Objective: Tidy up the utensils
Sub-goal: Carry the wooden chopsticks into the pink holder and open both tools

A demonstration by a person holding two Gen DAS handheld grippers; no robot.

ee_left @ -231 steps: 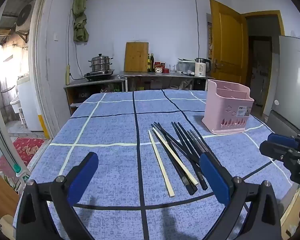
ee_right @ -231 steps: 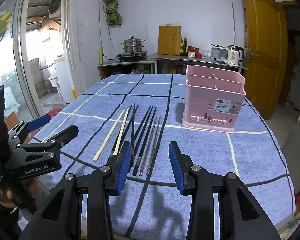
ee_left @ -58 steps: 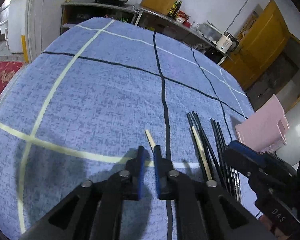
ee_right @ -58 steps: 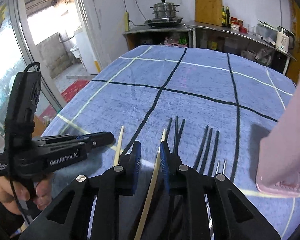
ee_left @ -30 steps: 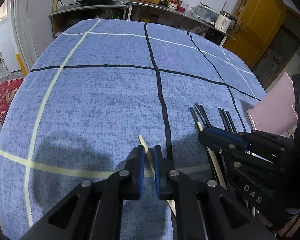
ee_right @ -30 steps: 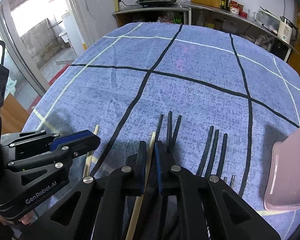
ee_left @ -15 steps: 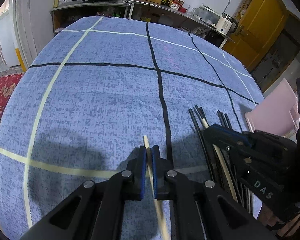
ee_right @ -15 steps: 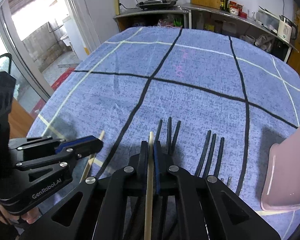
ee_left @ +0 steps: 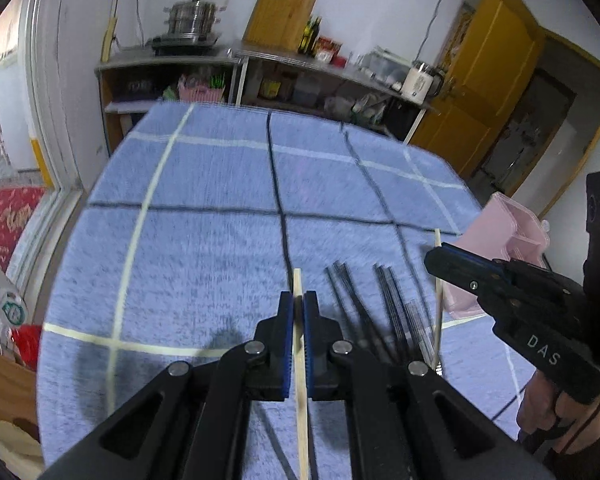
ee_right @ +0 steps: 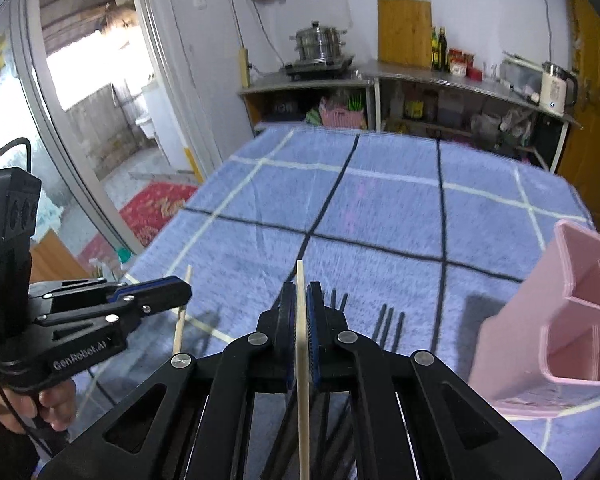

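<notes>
- Chopstick grips came first: the left tool (ee_left: 298, 307) was clamped shut on a pale wooden chopstick (ee_left: 300, 380), the stick running between its blue pads (ee_left: 286, 320) with a short tip poking out ahead.
- Likewise the right tool (ee_right: 301, 300) was closed tight on a second wooden chopstick (ee_right: 302, 360), which passed straight through its grip and stuck out past the fingertips.
- Both sticks appeared lifted off the cloth, though motion blur made the height hard to judge.
- Just beneath and ahead of the tools, the dark chopsticks (ee_left: 360, 300) lay on the table in a loose fan, with metal ones beside them.
- Seen from the right wrist, the left tool sat off to the left, near the table's left edge.
- To the right stood the pink utensil holder (ee_right: 560, 320), upright, near the table's right edge, with its open compartments facing up; it was close beside the right tool.
- Beyond the dark chopsticks the blue checked tablecloth (ee_left: 220, 200) stretched bare to the far edge of the table.
- Past that edge ran a counter (ee_right: 420, 72) with a steamer pot (ee_right: 320, 44) and a kettle (ee_right: 554, 88).
</notes>
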